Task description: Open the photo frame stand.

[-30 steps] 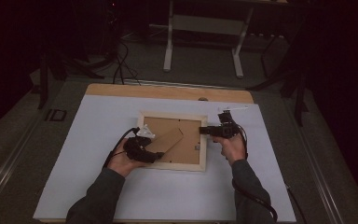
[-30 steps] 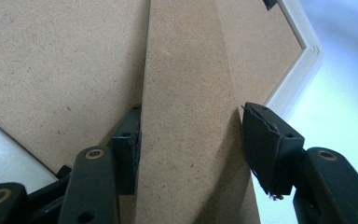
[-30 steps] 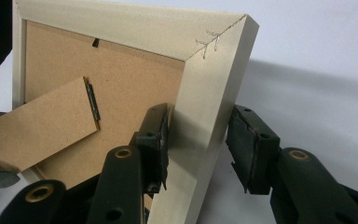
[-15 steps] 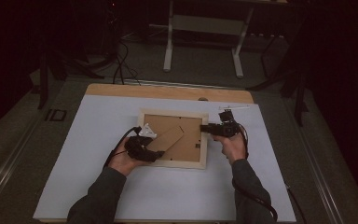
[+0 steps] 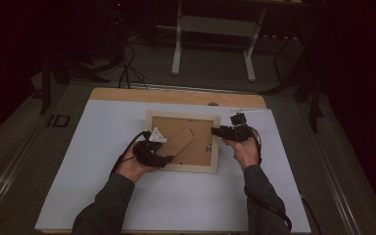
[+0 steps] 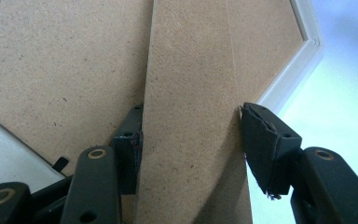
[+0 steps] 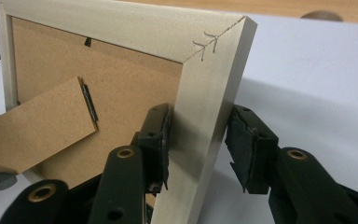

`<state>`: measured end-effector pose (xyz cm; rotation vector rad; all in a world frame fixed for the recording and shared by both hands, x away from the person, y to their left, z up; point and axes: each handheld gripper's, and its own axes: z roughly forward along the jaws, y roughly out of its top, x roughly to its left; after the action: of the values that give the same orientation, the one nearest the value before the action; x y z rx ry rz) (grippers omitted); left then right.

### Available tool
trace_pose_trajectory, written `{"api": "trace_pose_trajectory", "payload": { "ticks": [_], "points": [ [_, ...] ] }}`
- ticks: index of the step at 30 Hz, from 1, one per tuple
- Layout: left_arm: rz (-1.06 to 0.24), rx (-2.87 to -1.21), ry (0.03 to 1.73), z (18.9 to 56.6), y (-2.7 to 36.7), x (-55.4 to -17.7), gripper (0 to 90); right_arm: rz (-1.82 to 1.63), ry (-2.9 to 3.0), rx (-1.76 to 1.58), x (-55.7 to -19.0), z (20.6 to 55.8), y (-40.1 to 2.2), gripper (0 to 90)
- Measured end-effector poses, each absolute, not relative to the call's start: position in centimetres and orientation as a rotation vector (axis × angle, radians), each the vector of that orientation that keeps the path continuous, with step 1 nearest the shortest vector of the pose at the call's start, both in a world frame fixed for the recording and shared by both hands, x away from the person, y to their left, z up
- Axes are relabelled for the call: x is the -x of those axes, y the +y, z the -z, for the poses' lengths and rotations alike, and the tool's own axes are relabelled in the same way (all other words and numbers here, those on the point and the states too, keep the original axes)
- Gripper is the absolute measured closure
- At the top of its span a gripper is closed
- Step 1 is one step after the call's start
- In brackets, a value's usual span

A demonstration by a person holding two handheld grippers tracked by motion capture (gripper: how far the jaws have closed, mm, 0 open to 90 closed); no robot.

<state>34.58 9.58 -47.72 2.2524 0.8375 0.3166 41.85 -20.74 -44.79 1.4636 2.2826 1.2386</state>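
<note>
Our left gripper (image 6: 191,140) pinches the frame's stand (image 6: 191,93) between its pads — our right gripper (image 7: 198,140) clamps the picture frame (image 7: 205,112) rail.

Dark grey sleeves; each black hand-held gripper (image 5: 169,159) trails a black cable, brass-ringed holes.

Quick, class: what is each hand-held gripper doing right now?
Left hand-held gripper: jaws around the cardboard stand of the picture frame, both pads touching its edges.
Right hand-held gripper: shut on the frame's side rail.
</note>
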Motion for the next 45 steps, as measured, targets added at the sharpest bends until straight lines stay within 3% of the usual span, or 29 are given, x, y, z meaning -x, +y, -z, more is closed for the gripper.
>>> {"api": "trace_pose_trajectory", "payload": {
  "ticks": [45],
  "points": [
    [-0.459,-2.253,0.842,47.3,8.6,-35.9,53.4,-1.340,2.135,-1.288,-40.7,42.8,-21.0,62.2]
  ]
}}
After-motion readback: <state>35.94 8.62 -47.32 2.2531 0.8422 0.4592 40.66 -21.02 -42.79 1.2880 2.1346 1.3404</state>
